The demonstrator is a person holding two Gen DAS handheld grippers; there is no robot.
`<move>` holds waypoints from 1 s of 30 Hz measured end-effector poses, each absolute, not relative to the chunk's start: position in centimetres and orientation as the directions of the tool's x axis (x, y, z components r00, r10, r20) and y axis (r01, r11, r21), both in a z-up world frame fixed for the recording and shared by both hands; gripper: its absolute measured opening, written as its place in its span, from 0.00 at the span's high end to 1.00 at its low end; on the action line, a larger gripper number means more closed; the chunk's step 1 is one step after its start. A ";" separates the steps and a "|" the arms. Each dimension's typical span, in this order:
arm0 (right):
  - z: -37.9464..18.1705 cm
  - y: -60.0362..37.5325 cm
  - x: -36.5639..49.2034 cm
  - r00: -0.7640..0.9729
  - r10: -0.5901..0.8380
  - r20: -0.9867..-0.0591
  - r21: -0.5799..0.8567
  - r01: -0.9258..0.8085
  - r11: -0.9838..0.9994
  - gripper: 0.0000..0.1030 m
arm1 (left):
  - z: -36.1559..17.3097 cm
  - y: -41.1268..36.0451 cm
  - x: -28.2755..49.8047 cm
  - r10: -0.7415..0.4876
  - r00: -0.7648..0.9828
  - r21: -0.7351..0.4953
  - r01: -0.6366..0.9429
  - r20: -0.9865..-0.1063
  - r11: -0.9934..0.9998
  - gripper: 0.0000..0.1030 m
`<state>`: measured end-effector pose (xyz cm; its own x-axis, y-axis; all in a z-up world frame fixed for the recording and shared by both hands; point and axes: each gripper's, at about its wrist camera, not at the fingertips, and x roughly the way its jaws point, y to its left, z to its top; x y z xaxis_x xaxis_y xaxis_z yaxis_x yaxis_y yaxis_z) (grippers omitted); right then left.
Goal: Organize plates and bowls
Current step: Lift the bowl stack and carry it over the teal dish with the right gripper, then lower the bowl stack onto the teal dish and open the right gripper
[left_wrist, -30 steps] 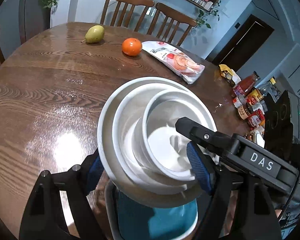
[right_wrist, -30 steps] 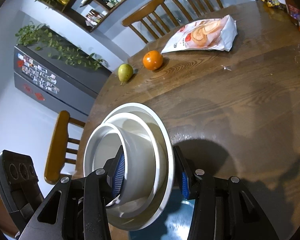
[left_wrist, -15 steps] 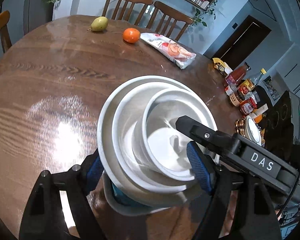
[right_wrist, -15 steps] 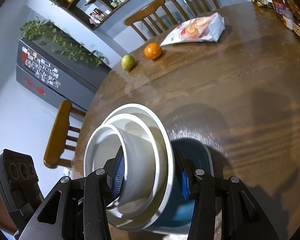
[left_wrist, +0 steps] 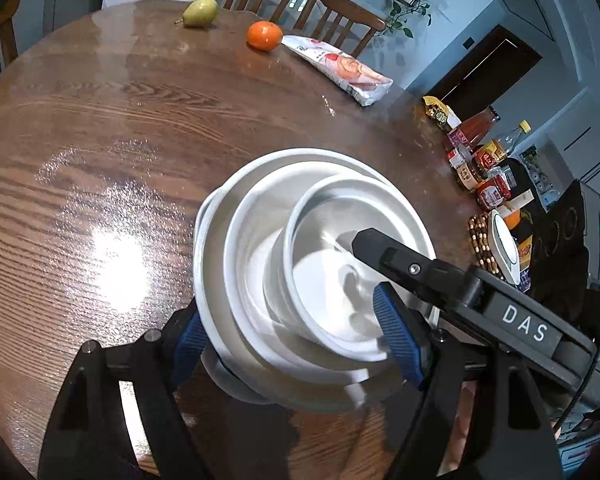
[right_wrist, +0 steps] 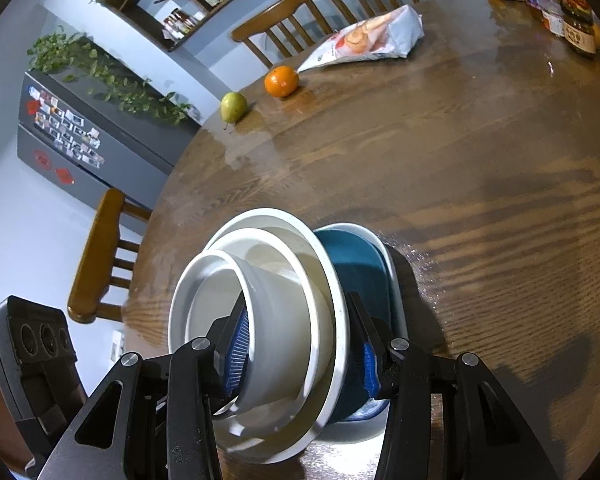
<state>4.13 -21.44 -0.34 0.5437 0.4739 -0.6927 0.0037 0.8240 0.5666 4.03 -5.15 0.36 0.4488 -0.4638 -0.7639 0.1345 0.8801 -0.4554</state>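
Note:
A nested stack of white bowls (left_wrist: 312, 264) hangs tilted just above the round wooden table (left_wrist: 100, 140). My left gripper (left_wrist: 292, 336) is shut on its near side, one blue pad outside the largest bowl, the other at the inner bowl. My right gripper (right_wrist: 300, 360) is shut on the same stack of white bowls (right_wrist: 276, 300), one pad inside the smallest bowl, one outside the big rim. In the left wrist view my right gripper (left_wrist: 420, 272) reaches into the smallest bowl. A blue plate with a white rim (right_wrist: 360, 276) lies on the table under and behind the stack; only its rim (left_wrist: 232, 384) shows in the left wrist view.
On the far side of the table lie a pear (left_wrist: 199, 12), an orange (left_wrist: 264, 35) and a snack bag (left_wrist: 340, 68). Bottles and jars (left_wrist: 484, 156) crowd the right edge beside a beaded coaster (left_wrist: 482, 240). Wooden chairs (right_wrist: 100, 256) ring the table.
Both grippers have carried the stack back and a little lower. The blue plate has slid out from under the stack in the right wrist view and is almost hidden in the left wrist view.

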 end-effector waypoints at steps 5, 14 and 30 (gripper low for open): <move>-0.8 -21.6 4.0 0.545 0.484 -0.685 0.577 0.000 0.817 0.53 | 0.2 -5.3 3.8 -0.452 0.469 -0.442 0.138 -0.759 0.886 0.25; -0.7 -21.5 3.7 0.581 0.445 -0.681 0.546 -0.002 0.838 0.52 | 0.2 -5.4 3.5 -0.430 0.501 -0.412 0.154 -0.751 0.898 0.25; 2.3 -23.0 -1.1 0.743 0.253 -0.619 0.375 -0.003 0.927 0.23 | 2.3 -4.6 -0.6 -0.280 0.679 -0.236 0.160 -0.679 0.959 0.11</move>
